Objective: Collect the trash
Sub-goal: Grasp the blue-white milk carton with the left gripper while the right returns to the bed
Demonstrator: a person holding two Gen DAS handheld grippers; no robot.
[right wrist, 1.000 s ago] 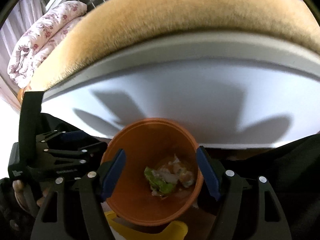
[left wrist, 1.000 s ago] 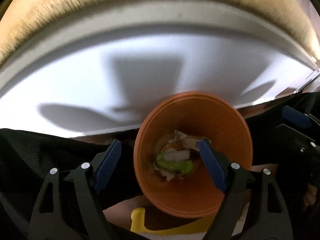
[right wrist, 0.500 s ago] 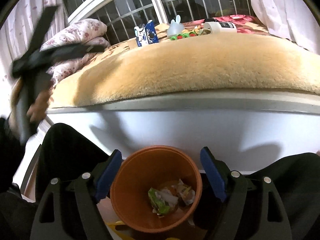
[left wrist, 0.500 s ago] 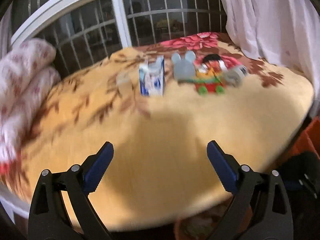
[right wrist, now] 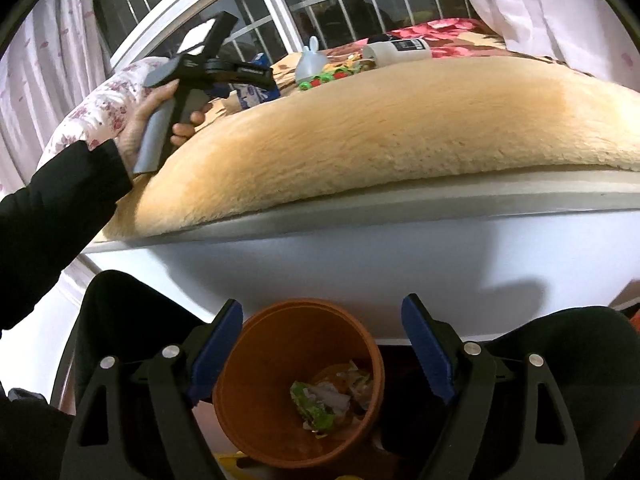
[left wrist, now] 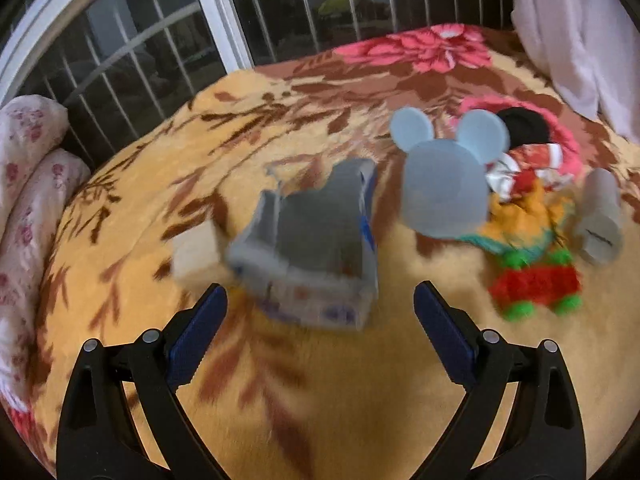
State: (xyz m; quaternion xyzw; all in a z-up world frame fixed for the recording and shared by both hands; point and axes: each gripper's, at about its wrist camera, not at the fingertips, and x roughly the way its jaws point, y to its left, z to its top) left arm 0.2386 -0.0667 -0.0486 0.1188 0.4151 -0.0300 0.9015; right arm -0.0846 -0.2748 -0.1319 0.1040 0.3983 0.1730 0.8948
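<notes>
Left wrist view — floral blanket [left wrist: 320,380] before barred window [left wrist: 280,8], left tool [left wrist: 320,312] wide, empty.

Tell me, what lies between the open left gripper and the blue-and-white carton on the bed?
Only bare yellow blanket. In the left wrist view the left gripper is open and empty, and the carton stands just beyond its fingertips, blurred.
</notes>
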